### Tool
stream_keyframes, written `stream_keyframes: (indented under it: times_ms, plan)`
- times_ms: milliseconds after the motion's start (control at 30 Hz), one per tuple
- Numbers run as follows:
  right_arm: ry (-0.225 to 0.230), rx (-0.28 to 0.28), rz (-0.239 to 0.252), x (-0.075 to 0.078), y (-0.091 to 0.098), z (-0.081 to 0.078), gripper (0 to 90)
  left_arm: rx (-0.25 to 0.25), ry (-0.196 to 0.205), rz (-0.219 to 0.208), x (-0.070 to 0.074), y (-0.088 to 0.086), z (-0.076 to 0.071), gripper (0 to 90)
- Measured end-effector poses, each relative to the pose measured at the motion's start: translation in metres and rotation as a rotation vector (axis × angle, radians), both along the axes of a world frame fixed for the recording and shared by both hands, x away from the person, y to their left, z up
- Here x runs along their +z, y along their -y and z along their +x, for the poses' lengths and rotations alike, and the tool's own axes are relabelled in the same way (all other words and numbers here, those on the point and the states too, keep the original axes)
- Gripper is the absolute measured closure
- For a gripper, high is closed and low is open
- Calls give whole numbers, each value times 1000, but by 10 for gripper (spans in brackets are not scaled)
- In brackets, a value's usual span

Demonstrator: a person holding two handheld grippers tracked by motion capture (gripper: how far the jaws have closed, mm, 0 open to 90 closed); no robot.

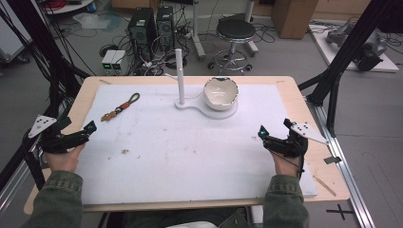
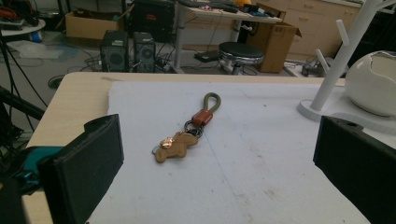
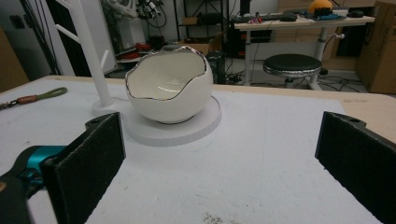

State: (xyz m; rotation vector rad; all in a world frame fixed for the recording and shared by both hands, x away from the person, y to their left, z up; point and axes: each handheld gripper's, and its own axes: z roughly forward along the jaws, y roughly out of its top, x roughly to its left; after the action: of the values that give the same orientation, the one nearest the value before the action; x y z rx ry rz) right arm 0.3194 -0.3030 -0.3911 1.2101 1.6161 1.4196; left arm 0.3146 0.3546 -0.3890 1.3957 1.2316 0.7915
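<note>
I am holding my left claw point(image 1: 76, 135) and right claw point(image 1: 278, 137) spread and empty at the table point(image 1: 304, 114) edges, probably about to reach the keychain point(image 2: 184, 135) lying far-left of the bowl point(image 1: 220, 92).

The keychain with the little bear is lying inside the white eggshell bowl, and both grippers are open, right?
Not quite. The keychain lies on the white mat, off to the left of the bowl, not in it; the high view shows this. The bowl looks empty in the right gripper view. Both grippers are open.
</note>
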Motion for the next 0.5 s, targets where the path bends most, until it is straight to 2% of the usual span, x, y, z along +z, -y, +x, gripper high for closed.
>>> stream_keyframes:
  times_ms: [400, 500]
  plan:
    - [-20, 5, 16, 1, -1, -3, 6, -25, -39, 45, -1, 5, -1, 21]
    - [-24, 9, 7, 0, -2, -2, 6, -28, -41, 46, -1, 5, -2, 21]
